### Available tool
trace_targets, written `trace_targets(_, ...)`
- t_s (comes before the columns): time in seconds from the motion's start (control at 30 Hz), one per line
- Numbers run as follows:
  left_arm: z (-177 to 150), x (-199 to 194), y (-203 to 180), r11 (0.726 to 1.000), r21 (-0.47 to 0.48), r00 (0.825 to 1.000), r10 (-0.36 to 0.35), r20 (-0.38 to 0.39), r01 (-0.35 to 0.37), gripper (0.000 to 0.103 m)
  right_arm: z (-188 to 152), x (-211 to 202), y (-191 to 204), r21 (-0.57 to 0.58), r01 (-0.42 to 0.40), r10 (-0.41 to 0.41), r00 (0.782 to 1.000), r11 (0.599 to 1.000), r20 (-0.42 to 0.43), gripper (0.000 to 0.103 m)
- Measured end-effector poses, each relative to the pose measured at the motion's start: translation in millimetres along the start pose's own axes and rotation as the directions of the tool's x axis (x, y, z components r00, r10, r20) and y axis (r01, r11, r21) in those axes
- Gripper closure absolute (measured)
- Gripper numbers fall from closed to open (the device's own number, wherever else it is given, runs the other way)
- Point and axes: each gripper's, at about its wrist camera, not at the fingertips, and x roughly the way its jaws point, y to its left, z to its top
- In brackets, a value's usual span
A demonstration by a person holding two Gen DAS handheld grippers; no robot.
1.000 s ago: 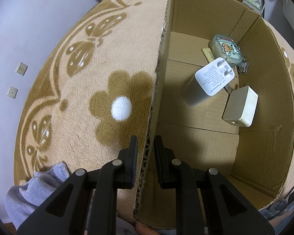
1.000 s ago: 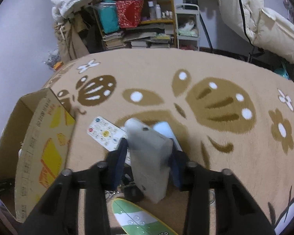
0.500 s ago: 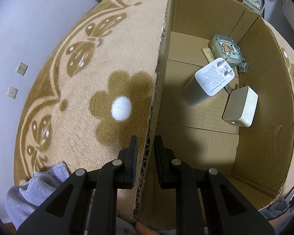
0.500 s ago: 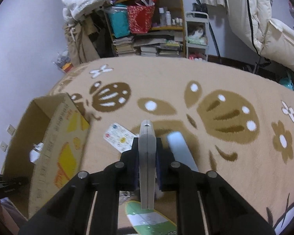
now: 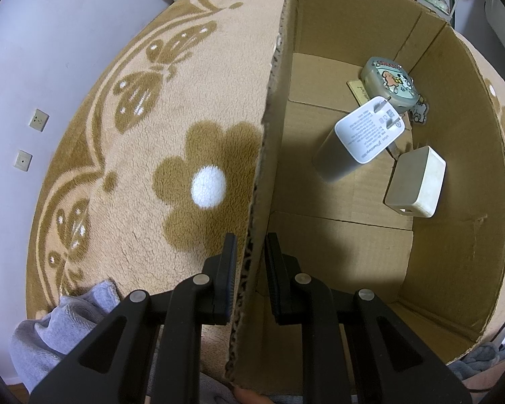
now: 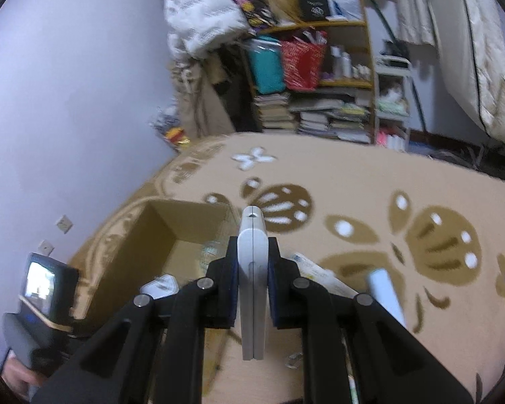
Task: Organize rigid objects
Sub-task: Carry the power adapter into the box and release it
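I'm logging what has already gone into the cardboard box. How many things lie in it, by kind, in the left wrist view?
White wall charger: 1
Cream rectangular block: 1
Green case with cartoon stickers: 1
Flat yellowish strip, partly hidden: 1
Total: 4 in the cardboard box

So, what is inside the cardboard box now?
Inside the cardboard box: a white charger, a cream block and a cartoon-printed case. The charger and case partly cover a flat tan piece; the near corner is hidden.
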Motion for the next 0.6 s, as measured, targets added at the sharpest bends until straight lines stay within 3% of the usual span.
trace_targets(0.33,0,1,0,1.0,0.004,1.0,0.005,0.0,-0.005,0.087,5,10,50,-0.04,-0.119,0.119,0.993,0.992,-0.002,0.087)
trace_targets(0.6,0,2,0,1.0,0.007,1.0,0.01,0.0,-0.01,0.087,-9,49,55,-0.002,-0.084,0.083,0.989,0.996,-0.126,0.087)
